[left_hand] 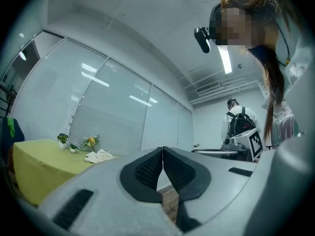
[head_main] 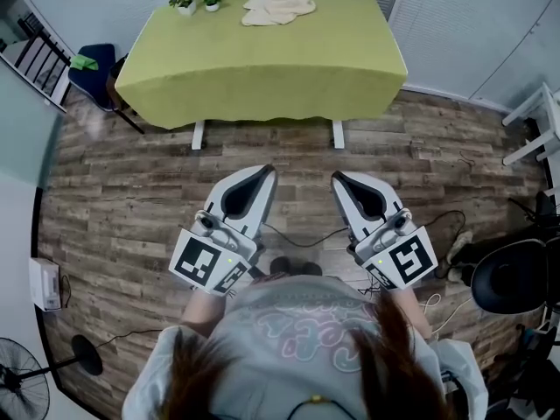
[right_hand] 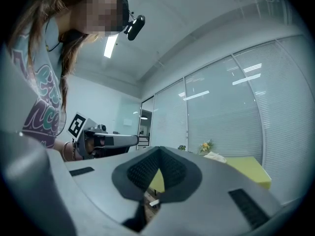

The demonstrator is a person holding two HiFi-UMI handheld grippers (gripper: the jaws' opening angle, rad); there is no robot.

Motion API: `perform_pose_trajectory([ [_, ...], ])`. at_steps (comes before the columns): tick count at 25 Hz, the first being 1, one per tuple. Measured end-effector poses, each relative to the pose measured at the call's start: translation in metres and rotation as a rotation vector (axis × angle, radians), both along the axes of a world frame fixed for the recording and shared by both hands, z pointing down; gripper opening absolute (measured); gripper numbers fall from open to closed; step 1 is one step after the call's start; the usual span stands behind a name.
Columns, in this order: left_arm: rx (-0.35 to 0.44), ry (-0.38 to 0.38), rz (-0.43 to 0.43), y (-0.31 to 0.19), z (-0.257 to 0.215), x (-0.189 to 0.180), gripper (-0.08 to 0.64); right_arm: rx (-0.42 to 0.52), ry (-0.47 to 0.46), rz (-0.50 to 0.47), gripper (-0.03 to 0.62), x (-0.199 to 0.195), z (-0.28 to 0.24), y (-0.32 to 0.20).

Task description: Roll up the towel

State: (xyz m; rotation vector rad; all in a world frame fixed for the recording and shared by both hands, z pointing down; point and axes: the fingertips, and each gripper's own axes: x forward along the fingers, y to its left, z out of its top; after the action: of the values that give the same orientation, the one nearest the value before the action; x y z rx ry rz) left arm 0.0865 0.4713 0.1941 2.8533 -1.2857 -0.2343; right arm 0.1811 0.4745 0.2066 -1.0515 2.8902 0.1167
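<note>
Head view: towel (head_main: 278,8) lies crumpled and unrolled at top centre on the green worktop (head_main: 262,77). Left gripper (head_main: 265,173) and right gripper (head_main: 341,180) hover mid-frame, well apart from it.
Left gripper view: jaws closed, empty.
Right gripper view: likewise.
Judgement: rolling not begun.

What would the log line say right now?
stage: not started | towel: crumpled on table, far side | left hand-held gripper: shut, empty | right hand-held gripper: shut, empty

Head view looks steeply down, 2 gripper views about level; all 3 share the distant table (head_main: 262,68) and towel (head_main: 278,8).
</note>
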Motion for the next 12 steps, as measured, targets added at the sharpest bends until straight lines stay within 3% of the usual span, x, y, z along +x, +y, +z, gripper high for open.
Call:
perform_pose_trajectory([
  [12,-0.013,0.039,-0.05,-0.005,0.004,-0.003,0.018,-0.034,-0.043,0.08,0.005,0.006,0.009,-0.014],
])
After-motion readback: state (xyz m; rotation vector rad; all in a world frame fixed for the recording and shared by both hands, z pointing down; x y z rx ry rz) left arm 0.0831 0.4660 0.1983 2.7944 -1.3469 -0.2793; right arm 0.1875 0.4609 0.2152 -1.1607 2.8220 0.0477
